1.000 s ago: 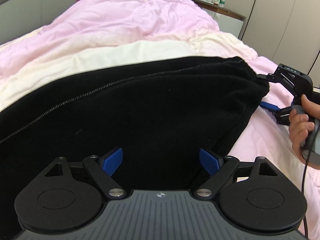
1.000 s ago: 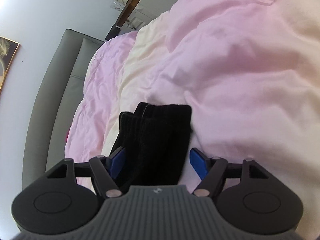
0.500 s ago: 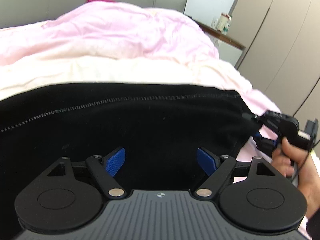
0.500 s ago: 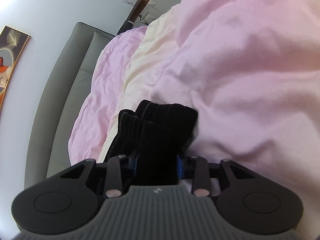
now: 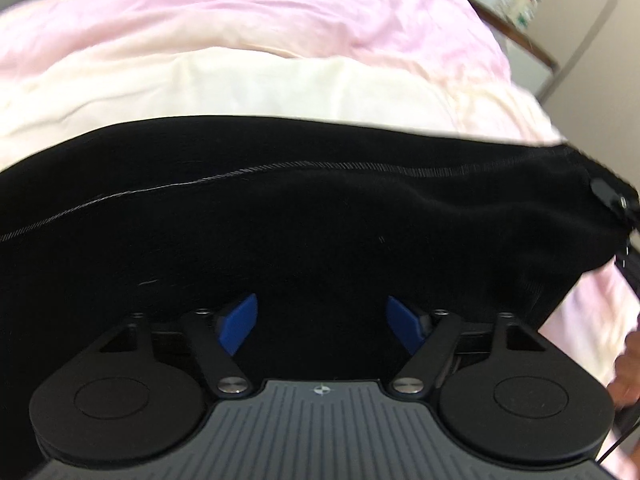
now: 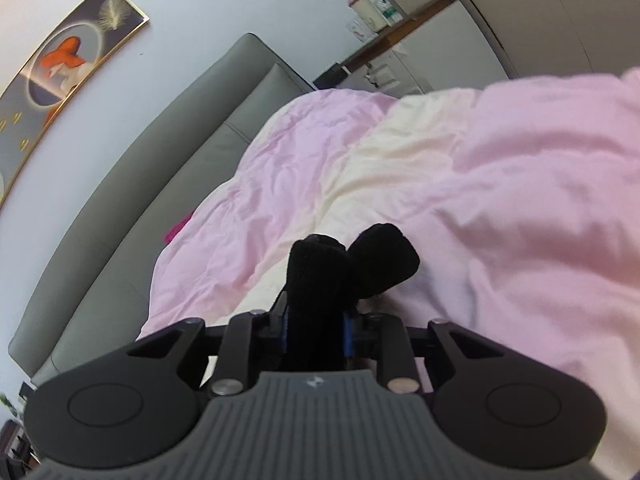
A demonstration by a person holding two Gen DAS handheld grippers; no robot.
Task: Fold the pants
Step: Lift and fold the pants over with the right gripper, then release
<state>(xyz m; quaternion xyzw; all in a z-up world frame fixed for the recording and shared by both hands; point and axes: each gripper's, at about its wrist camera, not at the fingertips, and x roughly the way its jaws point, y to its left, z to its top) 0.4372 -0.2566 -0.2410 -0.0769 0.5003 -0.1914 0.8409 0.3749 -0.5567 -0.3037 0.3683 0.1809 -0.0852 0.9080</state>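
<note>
Currently the black pants [image 5: 304, 236] lie spread across the pink and cream duvet [image 5: 280, 32] on the bed, a stitched seam running along their far side. Left gripper [image 5: 322, 320]: jaws wide apart over the cloth, blue pads on either side, nothing clamped. Right gripper [image 6: 316, 326]: jaws closed tight on a bunched end of the pants, two dark folds sticking up past the fingertips. Grey headboard [image 6: 160, 152] runs along the bed's far edge.

The pants [image 5: 320, 232] lie across the duvet [image 5: 280, 40], headboard [image 6: 160, 152] behind it.
</note>
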